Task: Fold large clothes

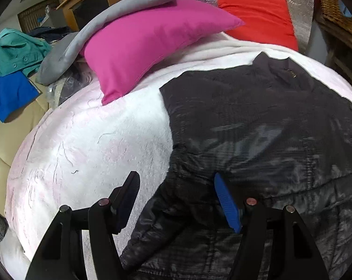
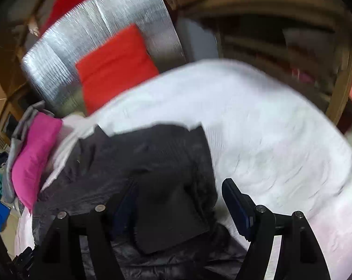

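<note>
On white blanket: black jacket | left gripper released | right gripper released, nothing grasped

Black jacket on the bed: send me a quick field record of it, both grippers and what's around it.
garment: black jacket, spread on the white blanket, collar toward the pillows
left gripper: open, over the jacket's near sleeve edge
right gripper: open, above the jacket, nothing gripped
pillows: pink pillow and red pillow at the head
view quality: right wrist blurred

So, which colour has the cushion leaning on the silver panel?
Red cushion; clearest in the left wrist view.
</note>
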Motion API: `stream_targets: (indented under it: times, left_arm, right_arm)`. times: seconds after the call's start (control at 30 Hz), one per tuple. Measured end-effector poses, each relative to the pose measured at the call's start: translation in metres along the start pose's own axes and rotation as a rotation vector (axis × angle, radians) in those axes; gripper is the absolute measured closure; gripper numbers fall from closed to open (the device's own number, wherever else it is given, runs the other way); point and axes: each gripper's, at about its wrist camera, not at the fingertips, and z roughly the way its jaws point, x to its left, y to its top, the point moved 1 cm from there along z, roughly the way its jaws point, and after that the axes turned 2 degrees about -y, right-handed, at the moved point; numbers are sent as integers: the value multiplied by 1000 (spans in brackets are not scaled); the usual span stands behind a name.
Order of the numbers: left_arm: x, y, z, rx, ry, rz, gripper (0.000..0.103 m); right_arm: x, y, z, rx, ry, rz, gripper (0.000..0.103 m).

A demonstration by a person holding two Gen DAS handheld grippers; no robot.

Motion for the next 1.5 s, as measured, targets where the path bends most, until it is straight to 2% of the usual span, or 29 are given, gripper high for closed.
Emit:
stream_targets:
  times: [0.07,0.17,0.23,0.27,0.33,0.43,0.47,0.57,0.6,0.67,0.7,0.73,0.77,0.8,0.87,1.0,1.07,1.13,1.2,1.3,1.37,1.43,1.47,1.5]
  left_arm:
    - [3,0,-6,-12,-27,-25,36]
    - [4,0,-13,-30,-44,-37,36]
    - [3,-1,-14,-30,-36,-31,36]
    - [4,0,-12,-25,-31,-31,36]
    - [6,0,-3,10,-26,-33,35]
    - [10,-3,15,68,-35,-48,33]
    - [11,-3,15,69,-39,-54,32]
    - [13,0,10,62,-50,-68,32]
    - [16,2,6,49,-59,-80,32]
    - [20,6,-2,15,-72,-99,32]
    - [22,9,-7,-4,-73,-105,32]
    - [25,11,-11,-22,-68,-113,32]
    - [28,13,-13,-33,-61,-120,32]
    - [32,14,-13,-36,-54,-128,32]
    - [40,16,-6,-7,-49,-151,32]
    - [45,12,23,103,-80,-166,31]
    - [41,11,24,102,-76,-155,31]
    - [38,13,20,91,-68,-137,31]
    - [38,15,9,57,-91,-150,31]
    - [35,16,-5,3,-111,-124,31]
    - [31,16,4,29,-81,-79,31]
    - [28,11,12,66,-69,-76,31]
    - [28,11,10,63,-76,-82,31]
    - [27,11,5,45,-86,-83,31]
  right_arm:
    - [-3,0,-12,-20,7,-5,26]
    - [13,-5,-17,-22,31,-84,38]
    - [30,-13,-15,26,67,-159,67]
    - [38,-20,-11,65,89,-181,68]
    - [42,-30,-2,124,101,-193,68]
    - [42,-50,30,324,128,-181,68]
    - [41,-52,33,347,136,-175,68]
    - [35,-46,24,346,166,-144,67]
    - [30,-40,19,325,175,-120,67]
    - [20,-29,11,256,139,-95,66]
    - [13,-23,7,220,107,-78,58]
    - [9,-19,7,202,86,-60,35]
    - [1,-15,7,174,58,-28,24]
    - [-7,-12,7,148,32,4,20]
    - [-19,-7,14,154,12,44,20]
    - [-30,-14,43,240,7,89,20]
    - [-23,-23,54,283,39,66,22]
    - [-12,-26,50,244,18,6,48]
    - [1,-26,36,171,-49,-76,59]
    - [19,-28,25,127,-121,-188,59]
    - [28,-35,33,149,-211,-265,57]
    - [41,-36,32,141,-270,-327,54]
    - [49,-30,30,135,-287,-349,53]
    - [58,-26,19,111,-306,-380,46]
